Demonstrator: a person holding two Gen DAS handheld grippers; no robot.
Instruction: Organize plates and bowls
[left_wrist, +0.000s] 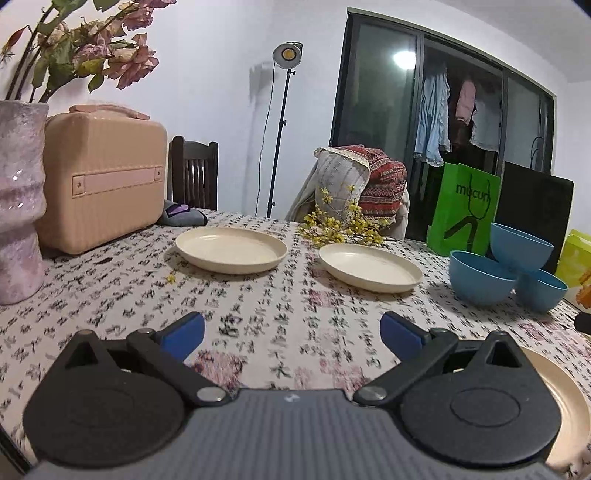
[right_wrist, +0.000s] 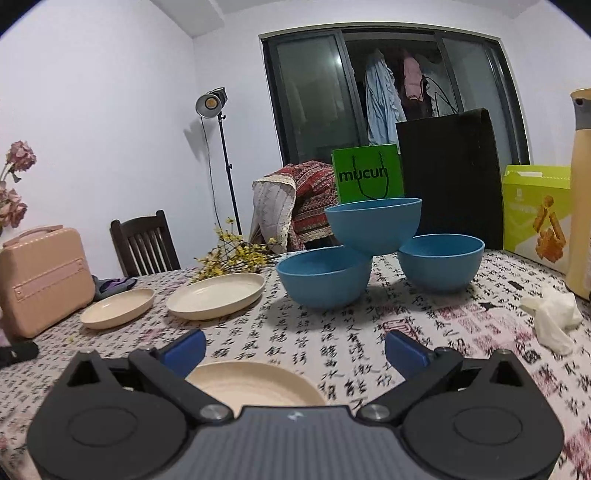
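Both grippers hover wide open and empty above the calligraphy-print tablecloth (right_wrist: 369, 332): the left gripper (left_wrist: 291, 332) faces two round cream plates (left_wrist: 231, 249), the right gripper (right_wrist: 294, 350) three blue plastic bowls (right_wrist: 373, 225), one perched across two, awaiting stacking; a third plate lies near.
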